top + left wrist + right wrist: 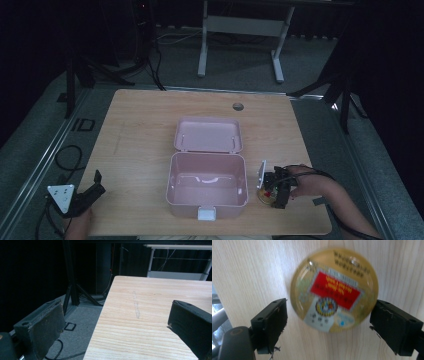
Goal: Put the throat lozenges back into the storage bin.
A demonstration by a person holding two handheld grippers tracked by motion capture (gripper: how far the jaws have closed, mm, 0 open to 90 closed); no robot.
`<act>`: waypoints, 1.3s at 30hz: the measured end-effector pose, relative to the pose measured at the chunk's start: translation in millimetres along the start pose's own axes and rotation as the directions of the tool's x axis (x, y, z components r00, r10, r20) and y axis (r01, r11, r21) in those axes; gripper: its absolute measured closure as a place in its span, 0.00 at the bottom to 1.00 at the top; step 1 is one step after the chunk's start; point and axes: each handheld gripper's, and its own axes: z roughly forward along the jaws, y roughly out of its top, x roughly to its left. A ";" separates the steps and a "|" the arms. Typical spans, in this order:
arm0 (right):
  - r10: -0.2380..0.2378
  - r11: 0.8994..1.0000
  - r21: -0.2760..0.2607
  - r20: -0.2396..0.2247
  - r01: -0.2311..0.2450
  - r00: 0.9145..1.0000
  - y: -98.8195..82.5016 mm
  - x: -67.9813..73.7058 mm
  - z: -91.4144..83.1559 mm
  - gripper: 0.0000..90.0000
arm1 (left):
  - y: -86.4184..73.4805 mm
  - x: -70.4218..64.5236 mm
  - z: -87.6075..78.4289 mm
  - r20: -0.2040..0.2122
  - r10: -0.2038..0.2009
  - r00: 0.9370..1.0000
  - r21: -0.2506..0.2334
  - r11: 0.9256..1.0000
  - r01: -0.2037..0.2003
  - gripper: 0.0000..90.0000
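Observation:
A round golden tin (334, 290) with a red label lies flat on the wooden table, right of the pink box. My right gripper (329, 303) hangs straight over it, open, one jaw on each side of the tin. From above, the right gripper (272, 192) covers most of the tin (263, 197). The pink box (206, 192) stands open in the middle of the table with nothing inside, its lid (208, 134) folded back flat. My left gripper (99, 182) rests at the table's front left corner, open and holding nothing; its jaws (115, 315) straddle the table's left edge.
The box has a white latch (206, 214) at its front wall. A cable hole (238, 106) sits near the table's far edge. Black stands and cables (67, 157) are on the floor to the left, and a white desk frame (240, 25) stands behind.

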 end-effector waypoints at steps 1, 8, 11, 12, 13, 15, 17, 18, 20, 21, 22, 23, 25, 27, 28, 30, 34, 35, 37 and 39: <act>-0.009 1.000 0.001 0.004 0.009 1.000 2.4 -0.1 1.3 0.16 | 0.0 0.0 0.0 0.000 0.000 1.000 0.000 1.000 0.000 0.01; -0.044 0.999 0.012 0.014 0.044 0.999 12.9 -0.6 5.7 0.21 | 0.0 0.2 0.1 -0.001 -0.004 1.000 -0.002 1.000 0.004 0.01; -0.056 0.998 0.013 0.005 0.056 0.998 14.1 0.7 2.5 0.22 | 0.0 0.1 0.1 -0.001 -0.001 1.000 -0.001 1.000 0.001 0.01; -0.059 0.998 0.013 0.001 0.059 0.998 14.1 1.5 1.1 0.22 | 0.0 0.1 0.1 -0.001 0.000 1.000 0.000 1.000 0.000 0.01; -0.066 0.998 0.012 0.000 0.066 0.998 14.2 1.4 -0.6 0.22 | 0.0 0.1 0.1 -0.001 0.000 1.000 0.001 1.000 0.000 0.01; -0.068 0.998 0.013 -0.012 0.068 0.998 13.7 1.8 -5.5 0.22 | 0.0 0.0 0.1 -0.002 0.001 1.000 0.002 1.000 -0.001 0.01; -0.066 0.998 0.011 -0.011 0.066 0.998 12.9 1.9 -11.6 0.22 | 0.0 -0.2 0.1 -0.002 0.001 1.000 0.001 1.000 -0.001 0.01; -0.065 0.998 0.012 -0.013 0.065 0.998 12.4 1.6 -14.9 0.22 | 0.0 -0.2 0.1 -0.002 0.002 1.000 0.003 1.000 -0.002 0.01; -0.065 0.998 0.015 -0.023 0.065 0.998 11.3 1.8 -22.6 0.22 | 0.0 -0.2 0.1 -0.002 0.001 1.000 0.001 1.000 -0.001 0.01; -0.066 0.998 0.016 -0.022 0.067 0.998 10.9 2.0 -25.2 0.22 | 0.0 -0.1 0.1 -0.003 0.000 1.000 0.001 1.000 0.000 0.01; -0.065 0.998 0.019 -0.022 0.065 0.998 10.6 2.7 -28.9 0.22 | 0.0 -0.1 0.2 -0.003 0.001 1.000 0.002 1.000 -0.001 0.01; -0.068 0.998 0.018 -0.020 0.068 0.997 10.4 2.8 -32.6 0.22 | 0.0 -0.2 0.2 -0.002 0.002 1.000 0.003 1.000 -0.002 0.01; -0.066 0.998 0.018 -0.013 0.067 0.998 10.1 3.2 -40.2 0.22 | 0.0 -0.3 0.4 -0.001 0.004 1.000 0.003 1.000 -0.004 0.01; -0.063 0.998 0.021 -0.006 0.064 0.998 9.9 3.1 -47.7 0.22 | 0.0 -0.3 0.4 -0.001 0.003 1.000 0.002 1.000 -0.003 0.01; -0.058 0.998 0.025 -0.004 0.058 0.998 9.8 3.3 -51.4 0.22 | 0.0 -0.2 0.3 -0.001 0.003 1.000 0.002 1.000 -0.003 0.01; -0.055 0.998 0.032 -0.001 0.055 0.998 9.4 3.2 -59.1 0.22 | 0.0 -0.1 0.3 0.000 0.002 1.000 0.002 1.000 -0.002 0.01; -0.051 0.999 0.018 -0.002 0.051 0.999 8.8 3.4 -78.8 0.22 | 0.0 -0.1 0.2 0.000 0.002 1.000 0.002 1.000 -0.002 0.01; -0.049 0.999 0.019 0.001 0.049 0.999 9.0 4.0 -83.4 0.22 | 0.0 -0.1 0.3 -0.001 0.002 1.000 0.003 1.000 -0.002 0.01; -0.057 0.998 0.019 0.013 0.057 0.998 9.3 5.4 -93.0 0.22 | 0.0 -0.3 0.4 -0.002 0.004 1.000 0.003 1.000 -0.004 0.01; -0.058 0.998 0.016 0.030 0.057 0.998 9.8 6.5 -104.1 0.22 | 0.0 -0.3 0.4 -0.002 0.004 1.000 0.003 1.000 -0.004 0.01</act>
